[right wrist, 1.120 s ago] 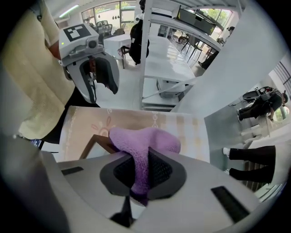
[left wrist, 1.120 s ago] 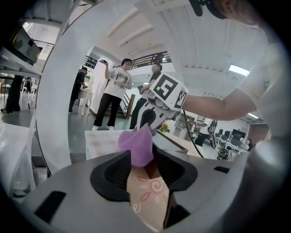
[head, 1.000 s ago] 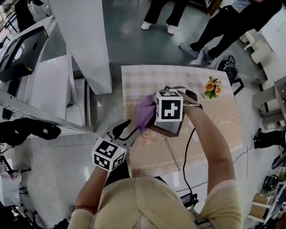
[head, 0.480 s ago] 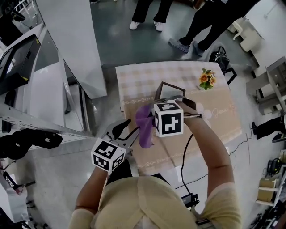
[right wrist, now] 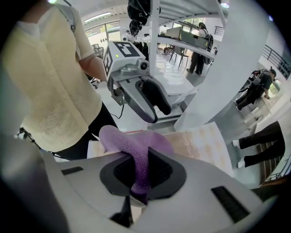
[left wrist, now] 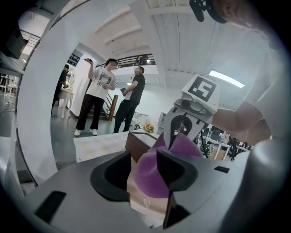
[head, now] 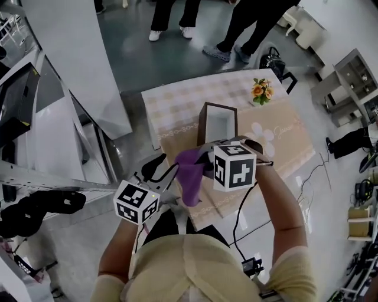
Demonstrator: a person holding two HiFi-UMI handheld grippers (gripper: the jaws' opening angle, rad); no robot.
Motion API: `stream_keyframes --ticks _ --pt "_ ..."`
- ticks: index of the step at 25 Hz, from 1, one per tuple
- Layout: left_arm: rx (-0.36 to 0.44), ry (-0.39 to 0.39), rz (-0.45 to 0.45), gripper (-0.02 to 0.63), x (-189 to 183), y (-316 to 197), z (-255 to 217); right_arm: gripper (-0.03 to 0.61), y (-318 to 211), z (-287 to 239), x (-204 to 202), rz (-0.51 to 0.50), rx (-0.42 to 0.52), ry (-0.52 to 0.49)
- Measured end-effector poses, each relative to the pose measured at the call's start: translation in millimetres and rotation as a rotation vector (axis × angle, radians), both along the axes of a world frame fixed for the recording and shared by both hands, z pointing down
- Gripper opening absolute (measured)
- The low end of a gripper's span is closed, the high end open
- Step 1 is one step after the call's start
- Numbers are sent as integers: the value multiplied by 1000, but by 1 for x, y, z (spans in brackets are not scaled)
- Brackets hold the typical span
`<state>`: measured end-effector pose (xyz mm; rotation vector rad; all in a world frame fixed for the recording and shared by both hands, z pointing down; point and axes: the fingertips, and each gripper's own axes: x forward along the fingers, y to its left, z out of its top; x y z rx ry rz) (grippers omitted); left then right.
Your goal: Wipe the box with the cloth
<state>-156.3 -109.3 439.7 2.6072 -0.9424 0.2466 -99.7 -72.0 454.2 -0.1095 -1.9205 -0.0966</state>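
Note:
A dark brown open box (head: 218,121) with a pale inside stands upright on the patterned table (head: 283,138). In the left gripper view the box (left wrist: 138,142) shows behind the cloth. My right gripper (head: 205,168) hovers near the table's front edge, shut on a purple cloth (head: 190,178) that hangs down, clear of the box. The cloth (right wrist: 136,150) is pinched between its jaws (right wrist: 138,175). My left gripper (head: 160,170) is open just left of the cloth, holding nothing. The cloth (left wrist: 157,170) hangs just beyond its jaws (left wrist: 143,173).
A small pot of orange flowers (head: 260,90) sits at the table's far right corner. Two people's legs (head: 171,17) stand beyond the table. White cabinets (head: 59,124) and a slanted white panel (head: 77,53) crowd the left. A cable (head: 239,215) hangs off the front edge.
My right gripper has drawn back from the box toward the table's front edge, taking the cloth with it. The box top is now uncovered. The left gripper has barely moved.

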Motion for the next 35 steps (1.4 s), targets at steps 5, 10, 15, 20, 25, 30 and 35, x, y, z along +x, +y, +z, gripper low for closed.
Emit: stream_keyframes --ticks 5,10,15,20,25,30,35 --pt "32 23 3 190 2 -9 -13 44 6 -25 4 33 34 -97" --pt "90 38 -75 190 3 -21 -31 46 -31 -64 19 94 162 -227" --pt "139 38 -173 189 24 -31 -43 44 -91 -100 57 201 332 -372" --pt "97 23 -108 189 59 -28 -39 46 -149 -126 78 320 460 -513" --pt "85 -21 -95 189 76 -27 -29 46 -206 -129 111 447 558 -561" --pt "70 -32 -163 189 71 -39 -24 46 -257 -126 161 602 637 -591" --pt "21 -33 -182 189 80 -48 -13 46 -281 -111 179 621 728 -545"
